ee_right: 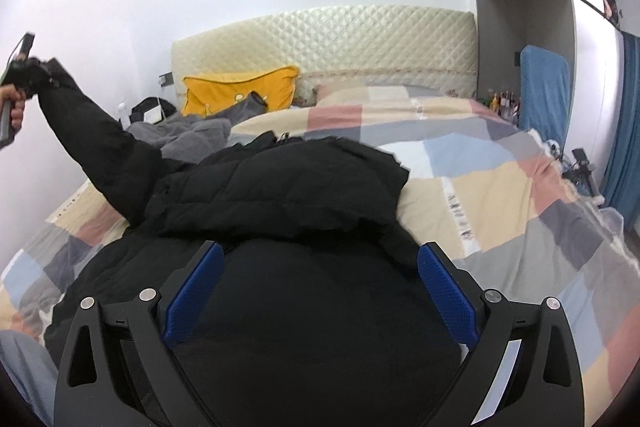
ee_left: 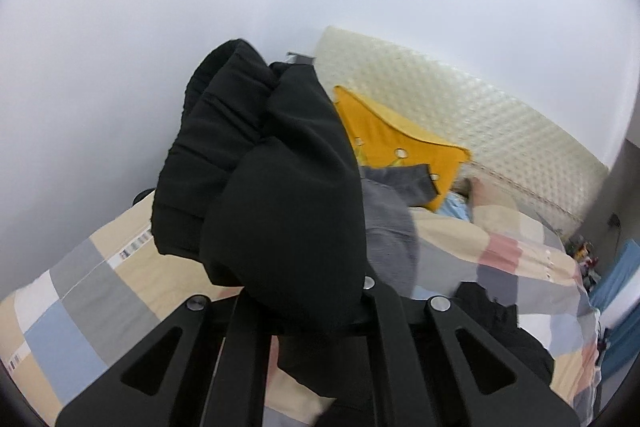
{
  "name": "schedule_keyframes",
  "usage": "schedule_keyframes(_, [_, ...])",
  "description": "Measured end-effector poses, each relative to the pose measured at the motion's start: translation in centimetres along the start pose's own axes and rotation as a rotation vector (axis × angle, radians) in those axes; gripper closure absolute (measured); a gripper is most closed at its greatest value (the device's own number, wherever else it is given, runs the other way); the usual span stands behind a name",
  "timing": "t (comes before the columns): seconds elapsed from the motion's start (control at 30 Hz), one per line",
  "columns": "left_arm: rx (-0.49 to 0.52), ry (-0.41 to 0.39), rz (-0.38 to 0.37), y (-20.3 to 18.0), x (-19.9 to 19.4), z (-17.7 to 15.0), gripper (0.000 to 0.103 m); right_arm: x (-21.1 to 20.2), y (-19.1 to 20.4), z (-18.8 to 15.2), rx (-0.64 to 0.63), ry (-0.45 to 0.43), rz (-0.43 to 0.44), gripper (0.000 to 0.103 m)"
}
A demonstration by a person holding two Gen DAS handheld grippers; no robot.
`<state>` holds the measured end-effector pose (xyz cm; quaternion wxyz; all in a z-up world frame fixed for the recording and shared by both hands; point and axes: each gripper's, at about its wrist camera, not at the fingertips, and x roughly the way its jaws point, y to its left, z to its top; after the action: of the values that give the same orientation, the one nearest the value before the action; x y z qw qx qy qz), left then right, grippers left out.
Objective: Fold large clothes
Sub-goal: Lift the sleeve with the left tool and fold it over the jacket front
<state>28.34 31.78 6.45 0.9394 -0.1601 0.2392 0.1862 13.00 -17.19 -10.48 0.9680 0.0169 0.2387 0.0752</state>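
Observation:
A black puffer jacket (ee_right: 280, 195) lies on the checked bedspread (ee_right: 500, 195). My left gripper (ee_left: 304, 291) is shut on the jacket's sleeve cuff (ee_left: 248, 155) and holds it up in the air; the bunched cuff hides the fingertips. In the right wrist view the left gripper (ee_right: 24, 75) is at the far left with the sleeve (ee_right: 92, 131) stretched up to it. My right gripper (ee_right: 320, 291) is open, its blue pads (ee_right: 192, 291) wide apart just above the jacket's body, holding nothing.
A yellow cushion (ee_right: 240, 91) and a grey garment (ee_right: 192, 135) lie by the quilted cream headboard (ee_right: 340, 39). A white wall is to the left. A blue chair (ee_right: 544, 87) and blue curtain (ee_right: 624, 131) stand right of the bed.

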Motion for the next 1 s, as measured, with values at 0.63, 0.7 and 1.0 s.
schedule_keyframes(0.63, [0.25, 0.061, -0.352, -24.1, -3.9, -7.7, 0.098, -2.5, -6.3, 0.6, 0.101, -0.062, 0.028, 0.005])
schedule_keyframes(0.7, [0.273, 0.086, -0.375, -26.1, -3.3, -9.6, 0.098, -2.6, -6.8, 0.4, 0.111, -0.063, 0.023, 0.005])
schedule_keyframes(1.0, [0.439, 0.21, -0.418, -35.6, -0.2, -20.1, 0.097, -1.4, -8.7, 0.1, 0.177, -0.04, 0.051, 0.004])
